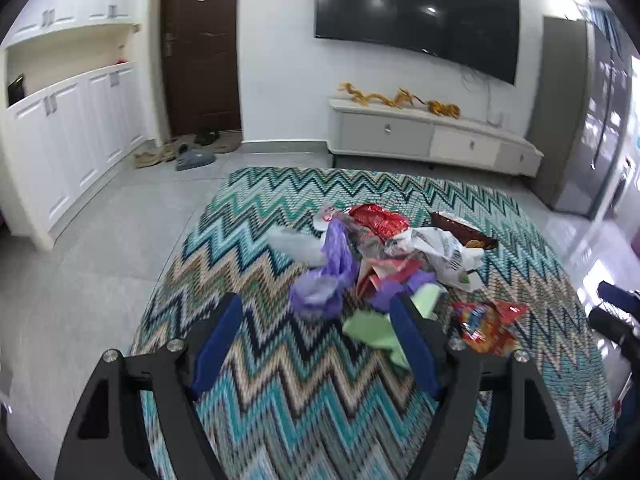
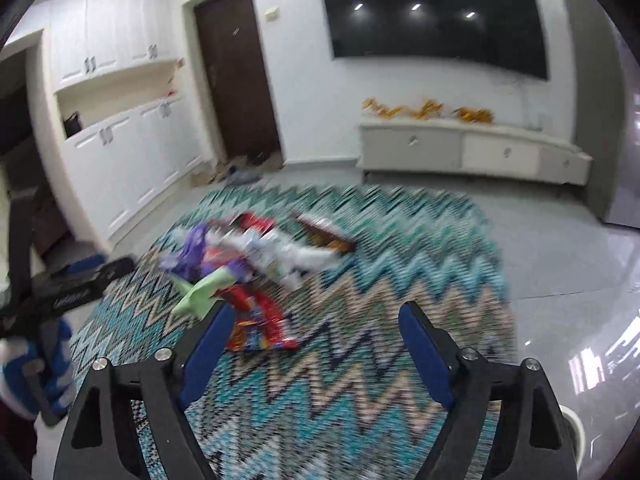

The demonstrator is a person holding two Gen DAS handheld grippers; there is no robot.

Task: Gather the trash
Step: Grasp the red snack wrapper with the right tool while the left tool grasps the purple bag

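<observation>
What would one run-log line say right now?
left gripper: open, empty | right gripper: open, empty | trash pile: on rug, untouched

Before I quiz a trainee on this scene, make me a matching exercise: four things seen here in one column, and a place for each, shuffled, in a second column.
Things:
1. crumpled purple plastic bag
2. golden dragon ornament
3. large black television
4. grey slippers

Places:
A. on the tiled floor by the dark brown door
B. in the trash pile on the zigzag-patterned rug
C. mounted on the white wall
D. on top of the low white cabinet

Pairs: 1-B, 2-D, 3-C, 4-A
</observation>
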